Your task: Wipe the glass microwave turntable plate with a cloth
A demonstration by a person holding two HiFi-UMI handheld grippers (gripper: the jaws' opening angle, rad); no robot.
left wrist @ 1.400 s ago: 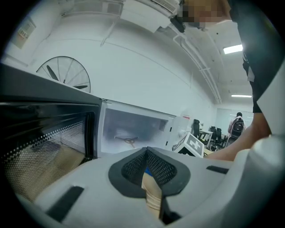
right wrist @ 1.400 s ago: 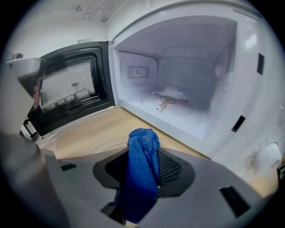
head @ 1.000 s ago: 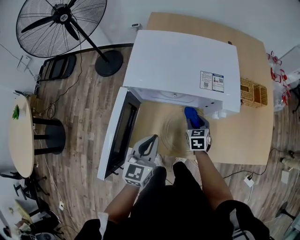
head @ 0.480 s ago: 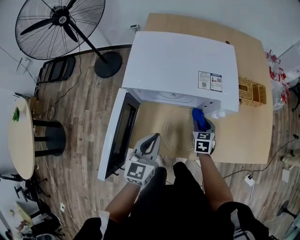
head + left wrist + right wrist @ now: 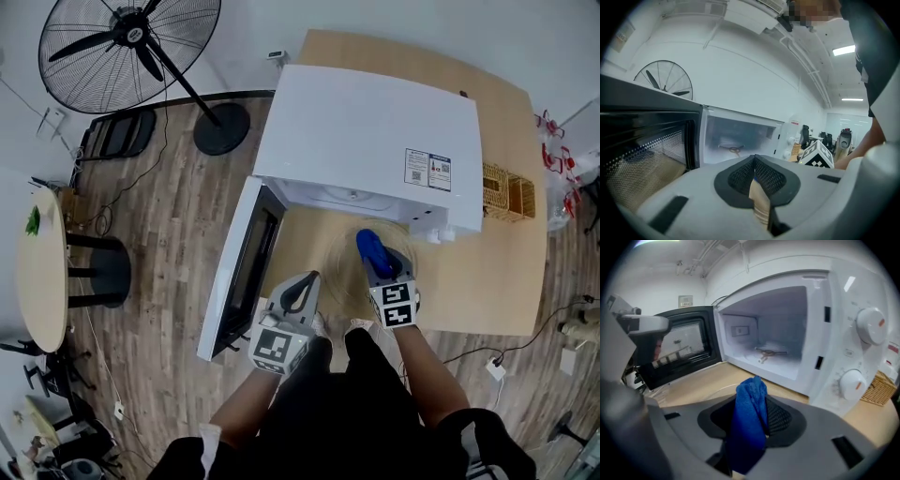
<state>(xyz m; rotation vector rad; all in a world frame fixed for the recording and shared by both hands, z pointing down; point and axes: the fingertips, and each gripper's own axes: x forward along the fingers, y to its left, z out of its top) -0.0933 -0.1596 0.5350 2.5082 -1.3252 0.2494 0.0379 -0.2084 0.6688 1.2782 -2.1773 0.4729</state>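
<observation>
1. My right claw (image 5: 379,270) is clamped on a blue cloth (image 5: 371,247), which is bunched up and pokes out past the tips.
2. The cloth sits over the glass turntable plate (image 5: 341,270), toward its far side. I can't tell if it's actually touching the glass.
3. My left claw (image 5: 755,178) is pinched together with nothing in it. It hangs just off the plate's left edge, next to the open microwave door (image 5: 240,267).
4. The plate lies flat on the wooden bench (image 5: 492,272), right in front of the white microwave (image 5: 366,131).
5. Further out, there's a wicker basket (image 5: 506,187) on the bench's right side and a big floor fan (image 5: 122,42) off to the left.
</observation>
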